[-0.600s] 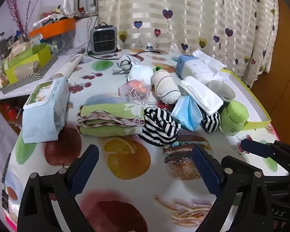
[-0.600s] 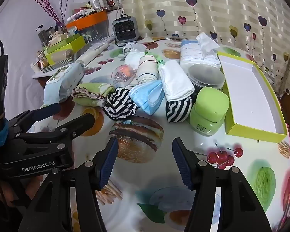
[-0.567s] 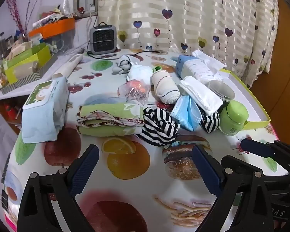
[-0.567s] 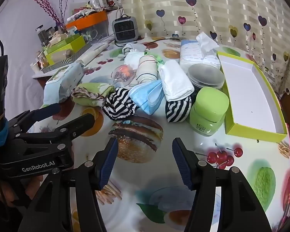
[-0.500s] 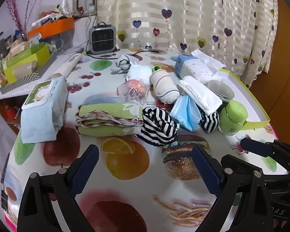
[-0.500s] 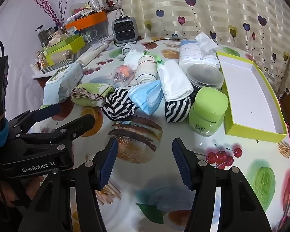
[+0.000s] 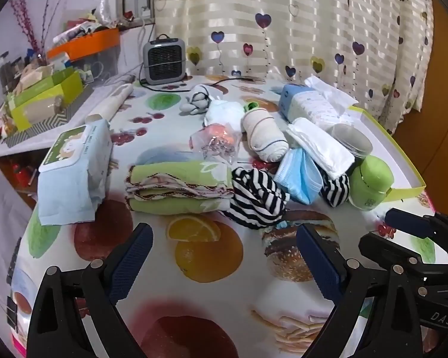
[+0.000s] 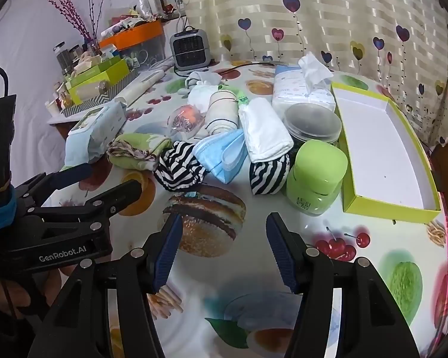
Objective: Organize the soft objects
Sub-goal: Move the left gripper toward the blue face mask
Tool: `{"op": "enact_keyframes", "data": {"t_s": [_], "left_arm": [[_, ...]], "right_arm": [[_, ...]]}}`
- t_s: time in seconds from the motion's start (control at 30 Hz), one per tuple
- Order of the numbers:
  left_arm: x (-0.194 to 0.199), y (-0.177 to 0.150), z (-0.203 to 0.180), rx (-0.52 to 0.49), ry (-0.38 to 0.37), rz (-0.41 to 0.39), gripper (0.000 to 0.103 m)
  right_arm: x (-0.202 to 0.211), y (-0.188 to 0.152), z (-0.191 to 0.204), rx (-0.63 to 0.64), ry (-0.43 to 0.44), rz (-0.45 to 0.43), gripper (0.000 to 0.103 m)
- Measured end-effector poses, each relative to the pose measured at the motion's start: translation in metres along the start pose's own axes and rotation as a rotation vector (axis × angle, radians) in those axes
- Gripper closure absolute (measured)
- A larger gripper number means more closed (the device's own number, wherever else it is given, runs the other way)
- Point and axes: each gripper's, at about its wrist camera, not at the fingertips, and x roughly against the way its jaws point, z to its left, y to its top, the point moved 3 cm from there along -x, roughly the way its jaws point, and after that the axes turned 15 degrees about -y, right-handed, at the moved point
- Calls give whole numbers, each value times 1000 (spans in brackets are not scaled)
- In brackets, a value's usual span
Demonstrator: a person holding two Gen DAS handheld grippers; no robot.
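Table (image 7: 152, 271), round, fruit-and-food print cloth, bearing all items. Yellow-green box (image 8: 382, 161), white inside, at the right edge. Wipes pack (image 7: 74, 164), pale blue, at the left. Folded green cloth (image 7: 179, 185), centre-left, touching 1 striped black-and-white cloth (image 7: 254, 200). Tissue pack (image 7: 310, 104), far right of the pile. Folded white towel (image 7: 319, 146), resting over the blue face mask (image 7: 298, 176). Rolled cream sock (image 7: 262, 137), beside the mask. Green jar (image 8: 316, 173), just beside the box, with a 2nd striped cloth (image 8: 268, 173) touching it. Left gripper (image 7: 224, 256): jaws spread wide, nothing between them, hovering short of the pile. Right gripper (image 8: 224, 247): jaws spread, empty, likewise.
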Motion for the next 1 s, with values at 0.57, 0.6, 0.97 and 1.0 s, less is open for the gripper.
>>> {"op": "enact_keyframes", "data": {"t_s": [0.57,0.6,0.97,1.0], "left_arm": [[-4,7,-2,29,-58,7,14],[-4,8,-3,28,-64,7,14],[-16,22,-12,29,-139,13,14],[-17,24,-13,28,-147,12,14]], "right_arm": [[2,5,4,-7,-3,-37,44],[1,5,3,-7,-3,-37,44],[-2,11,-2,-8,-8,-43,44],[-2,12,-4,-10,-9,-45,44]]}}
